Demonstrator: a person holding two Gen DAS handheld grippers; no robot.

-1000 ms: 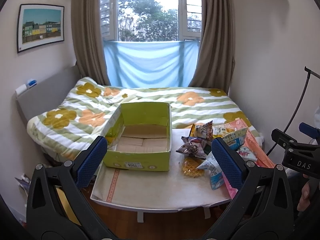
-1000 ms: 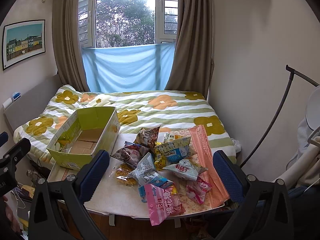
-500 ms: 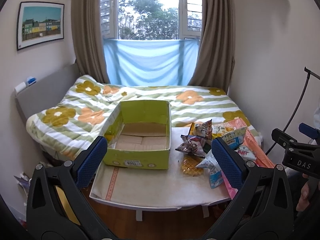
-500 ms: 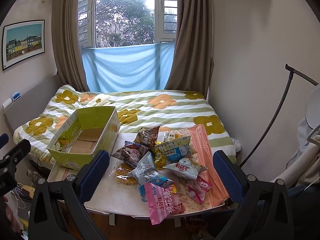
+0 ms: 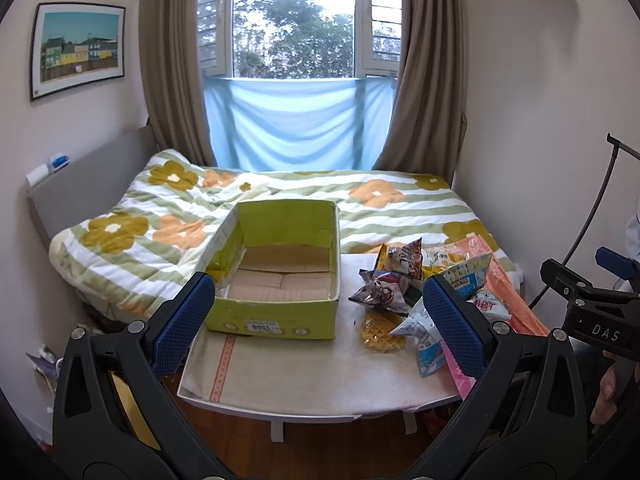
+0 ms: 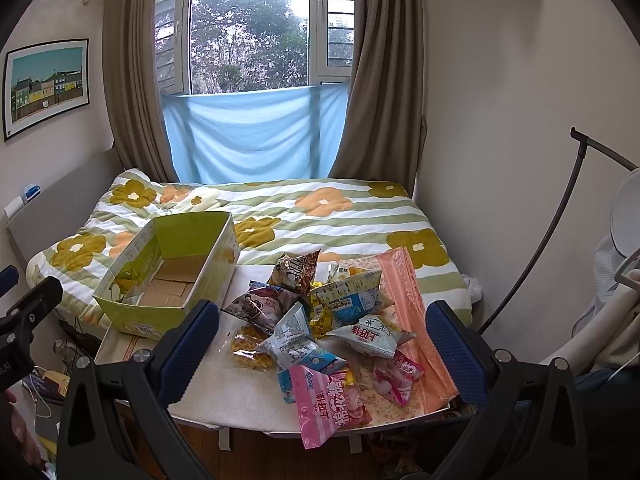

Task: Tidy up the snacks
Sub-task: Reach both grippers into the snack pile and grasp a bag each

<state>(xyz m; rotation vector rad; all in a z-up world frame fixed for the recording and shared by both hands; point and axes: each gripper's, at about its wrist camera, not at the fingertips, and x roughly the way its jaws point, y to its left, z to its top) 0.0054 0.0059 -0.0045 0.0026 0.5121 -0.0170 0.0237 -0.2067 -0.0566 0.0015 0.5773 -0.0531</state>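
An open, empty green cardboard box [image 5: 276, 312] stands on the left of a small white table [image 5: 304, 376]; it also shows in the right wrist view [image 6: 160, 312]. A pile of snack packets [image 6: 320, 320] lies on the table's right half, seen too in the left wrist view [image 5: 404, 300]. A pink packet [image 6: 324, 400] hangs over the front edge. A yellow waffle packet [image 5: 380, 330] lies nearest the box. My left gripper [image 5: 320, 324] is open and empty, short of the table. My right gripper [image 6: 320, 344] is open and empty, held before the pile.
A bed with a flowered striped quilt [image 5: 280, 200] lies behind the table, under a window with a blue cloth [image 5: 296, 124]. A black curved stand [image 6: 552, 232] rises at the right. Wood floor [image 5: 320, 436] shows below the table's front edge.
The view of both cameras has shifted only slightly; the left one has drawn back a little. Box and snacks have not moved. Both grippers stay open.
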